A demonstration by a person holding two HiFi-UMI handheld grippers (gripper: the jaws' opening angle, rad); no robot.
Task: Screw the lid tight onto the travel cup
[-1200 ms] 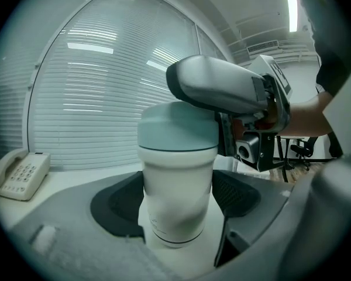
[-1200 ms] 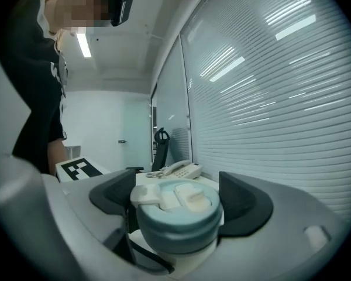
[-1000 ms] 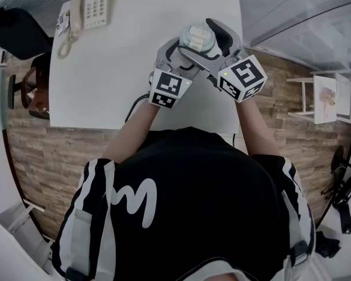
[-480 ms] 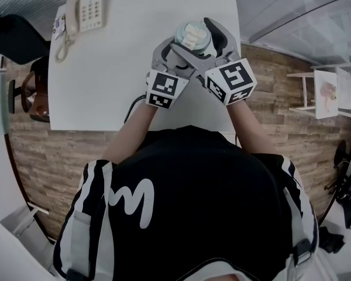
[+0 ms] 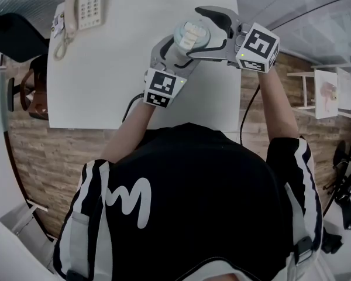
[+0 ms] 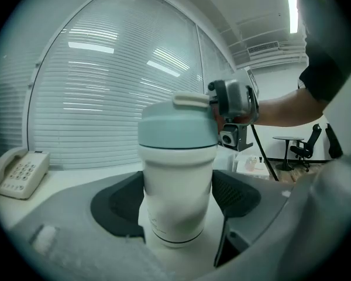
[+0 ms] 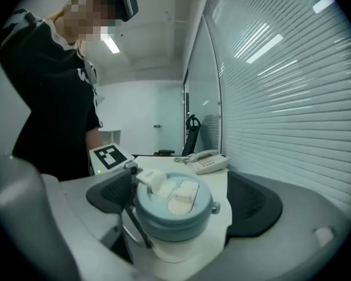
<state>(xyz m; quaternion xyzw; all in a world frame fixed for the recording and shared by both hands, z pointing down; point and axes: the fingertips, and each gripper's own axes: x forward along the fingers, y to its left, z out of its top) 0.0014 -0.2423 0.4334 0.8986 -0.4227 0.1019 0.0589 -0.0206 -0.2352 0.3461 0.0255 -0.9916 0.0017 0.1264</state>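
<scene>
Both fingers (image 6: 118, 205) of left gripper (image 6: 176, 205) against travel cup (image 6: 176, 165) sides

white table (image 5: 105, 69) on wood floor (image 5: 41, 151), corded telephone (image 5: 92, 6) at its far left corner

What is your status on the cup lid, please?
Left tool shut on cup. Right tool open round lid, jaws just opened. Lid sits on cup. Phone well aside, nothing blocking.
</scene>
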